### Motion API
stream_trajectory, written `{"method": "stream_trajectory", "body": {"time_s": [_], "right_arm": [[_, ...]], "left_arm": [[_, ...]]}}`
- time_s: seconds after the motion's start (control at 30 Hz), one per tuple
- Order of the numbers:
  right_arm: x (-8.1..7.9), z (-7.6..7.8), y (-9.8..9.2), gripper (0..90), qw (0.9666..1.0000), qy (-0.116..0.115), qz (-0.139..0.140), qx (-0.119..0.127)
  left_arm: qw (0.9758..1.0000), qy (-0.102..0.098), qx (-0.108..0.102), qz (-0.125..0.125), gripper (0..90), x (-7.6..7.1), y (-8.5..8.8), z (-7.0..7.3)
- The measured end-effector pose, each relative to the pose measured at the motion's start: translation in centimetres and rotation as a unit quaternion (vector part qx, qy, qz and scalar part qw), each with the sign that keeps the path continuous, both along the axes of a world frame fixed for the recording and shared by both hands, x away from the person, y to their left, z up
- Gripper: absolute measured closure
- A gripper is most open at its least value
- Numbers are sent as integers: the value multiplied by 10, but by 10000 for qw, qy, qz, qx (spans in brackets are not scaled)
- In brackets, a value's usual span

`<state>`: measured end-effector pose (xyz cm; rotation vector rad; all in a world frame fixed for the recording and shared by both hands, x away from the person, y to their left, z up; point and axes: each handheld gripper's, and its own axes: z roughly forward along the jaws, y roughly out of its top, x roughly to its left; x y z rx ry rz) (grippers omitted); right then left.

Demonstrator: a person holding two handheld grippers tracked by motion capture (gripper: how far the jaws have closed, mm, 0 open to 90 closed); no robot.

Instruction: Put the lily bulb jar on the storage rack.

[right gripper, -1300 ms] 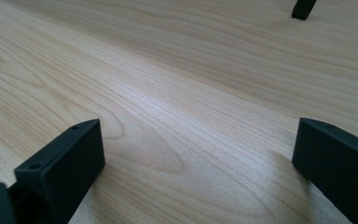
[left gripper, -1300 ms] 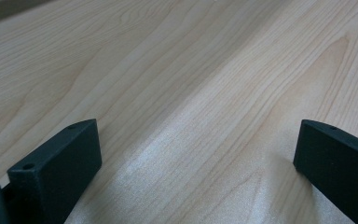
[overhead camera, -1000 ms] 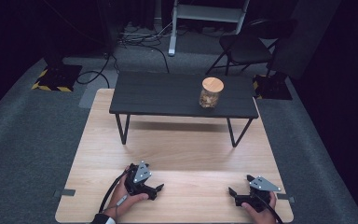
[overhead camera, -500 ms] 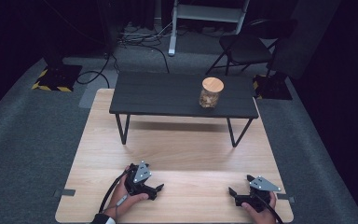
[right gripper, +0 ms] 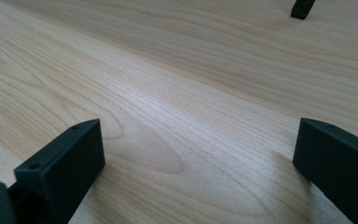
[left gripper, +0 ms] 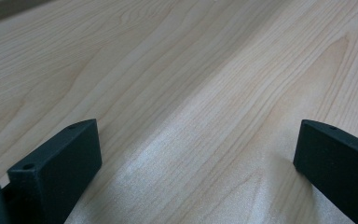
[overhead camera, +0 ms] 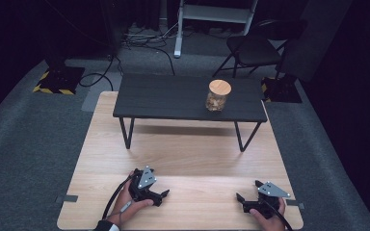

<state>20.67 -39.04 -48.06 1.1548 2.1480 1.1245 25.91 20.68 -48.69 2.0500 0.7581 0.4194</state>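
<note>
Both hands cut off below; left gripper point(overhead camera: 160, 195), right gripper point(overhead camera: 244, 199) gape

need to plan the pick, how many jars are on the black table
1. The jar, with a wooden lid, stands toward the right end of the black table. Nothing there looks big enough to hide another.

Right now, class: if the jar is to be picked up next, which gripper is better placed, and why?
Probably the right gripper. The jar stands toward the right end of the black table, nearer that side. The left gripper rests farther across. Both are open and empty.
</note>
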Motion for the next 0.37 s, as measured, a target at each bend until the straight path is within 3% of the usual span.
{"method": "stream_trajectory", "body": {"time_s": [0.37], "right_arm": [[0,0,1,12,10000,2,-24,-6]], "left_arm": [[10000,-1,6,-2,7,0,0,0]]}}
